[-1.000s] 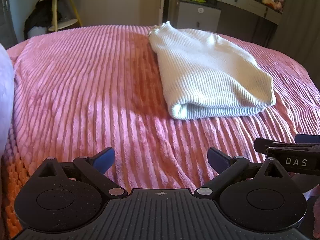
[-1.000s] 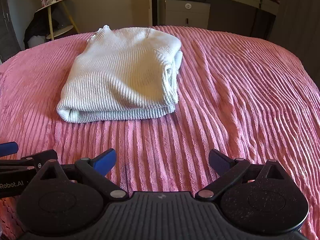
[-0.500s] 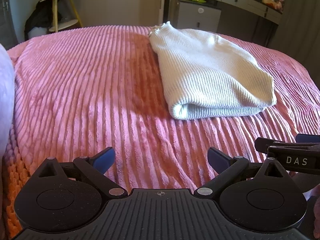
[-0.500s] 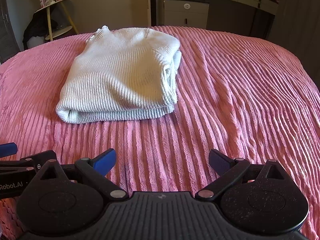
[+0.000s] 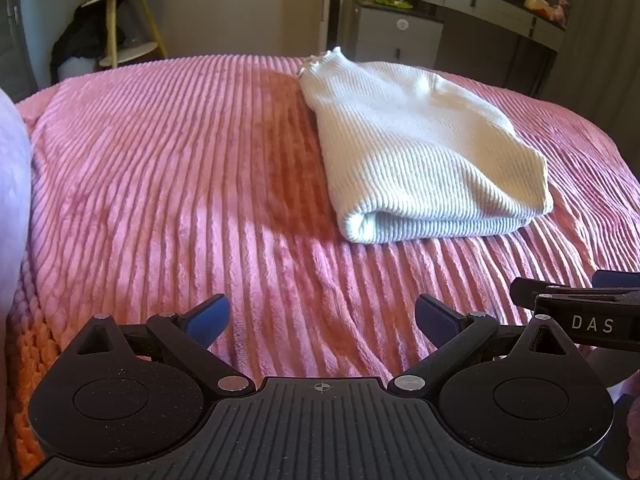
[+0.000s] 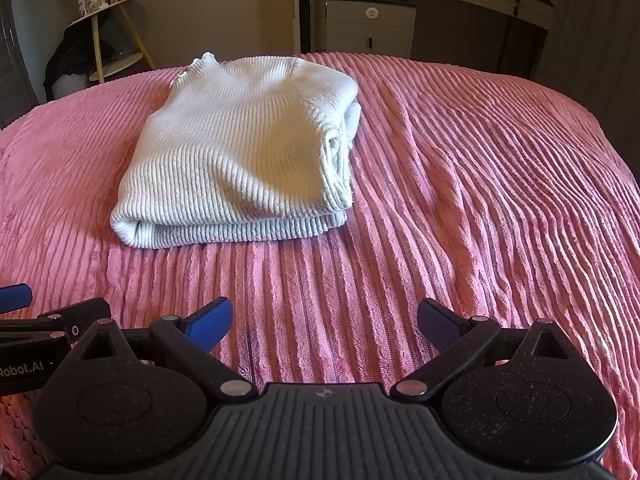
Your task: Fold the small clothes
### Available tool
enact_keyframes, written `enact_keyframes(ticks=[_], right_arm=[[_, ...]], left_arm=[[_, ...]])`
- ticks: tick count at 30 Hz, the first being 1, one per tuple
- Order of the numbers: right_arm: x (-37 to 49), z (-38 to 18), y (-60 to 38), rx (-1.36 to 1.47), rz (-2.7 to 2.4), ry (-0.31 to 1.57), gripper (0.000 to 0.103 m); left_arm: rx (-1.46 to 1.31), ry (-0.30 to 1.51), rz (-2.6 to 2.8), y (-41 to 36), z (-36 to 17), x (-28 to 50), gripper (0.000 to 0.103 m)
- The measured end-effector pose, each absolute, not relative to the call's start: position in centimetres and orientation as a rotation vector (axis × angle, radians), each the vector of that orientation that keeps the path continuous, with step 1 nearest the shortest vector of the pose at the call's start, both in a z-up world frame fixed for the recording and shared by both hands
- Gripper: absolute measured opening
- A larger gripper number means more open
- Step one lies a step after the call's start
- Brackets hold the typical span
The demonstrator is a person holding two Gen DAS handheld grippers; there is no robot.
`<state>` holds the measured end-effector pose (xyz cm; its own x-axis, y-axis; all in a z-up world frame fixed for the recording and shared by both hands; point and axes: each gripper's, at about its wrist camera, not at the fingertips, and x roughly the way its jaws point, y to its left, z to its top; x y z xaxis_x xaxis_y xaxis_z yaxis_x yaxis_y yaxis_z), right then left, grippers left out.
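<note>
Sweater lies folded on the bed, ahead between both tools, long axis running away, roughly equally near left tool and right tool, both spread apart and empty.

Legible markings: two.

1. "DAS", white capitals, on the black body of the right gripper, seen at the right edge of the left wrist view, just beside the left gripper and level with its fingers.

2. "Robot.AI", white lettering cut off at the frame edge, on the black body of the left gripper, just left of the right gripper's fingers.

Other labels in the room: unreadable.
</note>
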<state>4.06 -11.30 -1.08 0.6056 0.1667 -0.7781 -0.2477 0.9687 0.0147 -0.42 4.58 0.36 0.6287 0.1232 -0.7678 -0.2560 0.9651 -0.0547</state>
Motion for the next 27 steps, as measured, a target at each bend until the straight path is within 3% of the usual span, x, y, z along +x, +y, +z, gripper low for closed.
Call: enact_keyframes(ticks=[27], right_arm=[[4.11,-0.89,-11.37,-0.096,0.236,0.886,0.099]], left_arm=[[-0.173,0.877,0.244,4.80,0.16,-0.28,0.103]])
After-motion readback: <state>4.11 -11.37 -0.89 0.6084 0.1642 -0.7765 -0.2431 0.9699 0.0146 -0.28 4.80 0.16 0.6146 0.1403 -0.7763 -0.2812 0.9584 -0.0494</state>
